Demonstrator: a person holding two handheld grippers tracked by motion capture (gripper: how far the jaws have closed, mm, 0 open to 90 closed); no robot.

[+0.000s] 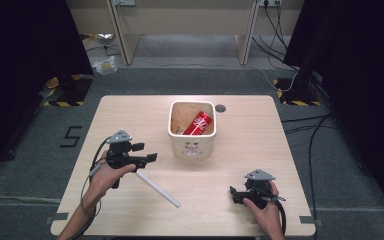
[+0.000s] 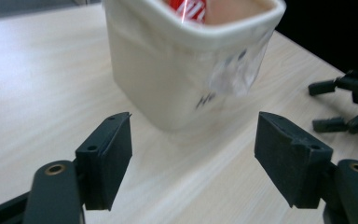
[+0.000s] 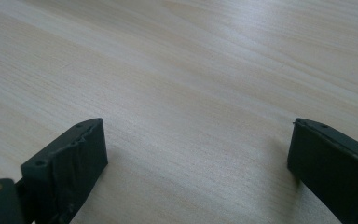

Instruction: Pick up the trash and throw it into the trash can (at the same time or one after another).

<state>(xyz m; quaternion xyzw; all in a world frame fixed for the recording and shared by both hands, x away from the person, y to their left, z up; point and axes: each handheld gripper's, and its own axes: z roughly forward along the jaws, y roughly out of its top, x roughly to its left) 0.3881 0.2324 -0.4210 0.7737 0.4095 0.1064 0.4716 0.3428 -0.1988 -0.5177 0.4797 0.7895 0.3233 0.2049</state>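
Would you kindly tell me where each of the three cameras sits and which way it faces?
High view: above the near edge, facing forward and down on the table; both forearms, left gripper, right gripper, white stick.
Left gripper view: on that gripper, facing the bin between open fingers.
Right gripper view: low, facing bare tabletop; open fingers.
Shared: bin with red can in high and left gripper views.

Table bears bin, tube.
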